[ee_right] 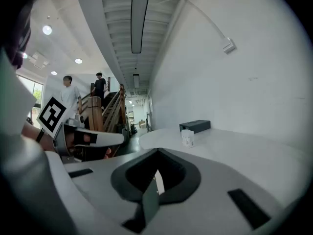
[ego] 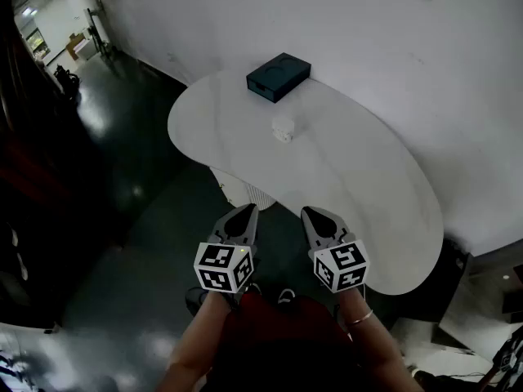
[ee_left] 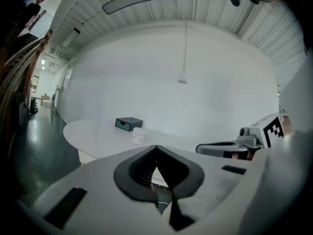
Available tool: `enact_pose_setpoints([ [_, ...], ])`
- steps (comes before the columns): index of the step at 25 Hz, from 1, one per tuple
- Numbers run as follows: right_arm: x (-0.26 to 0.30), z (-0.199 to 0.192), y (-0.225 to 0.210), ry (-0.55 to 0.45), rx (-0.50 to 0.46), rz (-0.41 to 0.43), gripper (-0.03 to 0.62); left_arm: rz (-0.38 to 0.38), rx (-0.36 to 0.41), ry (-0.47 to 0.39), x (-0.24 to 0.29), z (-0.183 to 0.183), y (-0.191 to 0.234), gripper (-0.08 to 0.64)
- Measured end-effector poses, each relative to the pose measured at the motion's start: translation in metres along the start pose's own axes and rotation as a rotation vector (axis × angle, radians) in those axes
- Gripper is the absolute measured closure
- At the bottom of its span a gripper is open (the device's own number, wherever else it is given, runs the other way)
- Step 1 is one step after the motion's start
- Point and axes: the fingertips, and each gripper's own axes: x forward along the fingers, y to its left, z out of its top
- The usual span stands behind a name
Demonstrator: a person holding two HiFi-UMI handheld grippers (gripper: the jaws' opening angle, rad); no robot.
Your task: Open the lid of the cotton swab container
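Both tongs are pressed together with nothing pinched. Left tongs and right tongs are side by side off the near edge of the white kidney-shaped tabletop, over the dark floor, noses tipped slightly down. Target is the small white squat cotton swab container, standing alone mid-tabletop, well apart from both tips. In head view it lies at 12 o'clock from the gap between the pair, so reach is roughly equal; the right tongs look marginally nearer, not enough to matter. The tips toe in toward each other, so each axis runs past it. The left gripper view puts the container at about 11 o'clock of its closed tip, and the right gripper view puts it at about 1 o'clock. The dark teal rectangular box sits further out at 12 o'clock beyond the container, near the far edge, apart from it and not in the way. The container reads as short and upright with no evident long axis; it's too small to tell the lid hinge or tab side. My read: approach not begun. Next move is a straight reach forward with both, spreading on the way, one to brace the body and the other to take the lid. Risk: a light container slides if the lid is pushed unbraced.
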Motion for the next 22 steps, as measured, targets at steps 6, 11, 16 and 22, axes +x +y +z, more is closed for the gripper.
enact_pose_setpoints([
  [6,-0.001,0.002,-0.004,-0.010,-0.001,0.028,0.577,0.012,-0.005,-0.003,0.004,0.000,-0.006,0.535],
  [11,0.000,0.012,-0.007,-0.025,-0.021,0.046,0.577,0.026,0.000,-0.016,-0.001,0.004,-0.008,0.535],
  [16,0.009,0.021,-0.013,-0.021,-0.050,0.055,0.575,0.051,0.013,-0.021,-0.002,0.009,-0.003,0.535],
  [22,0.027,0.022,-0.009,-0.019,-0.054,0.077,0.575,0.062,0.027,-0.012,0.007,0.013,0.012,0.535],
])
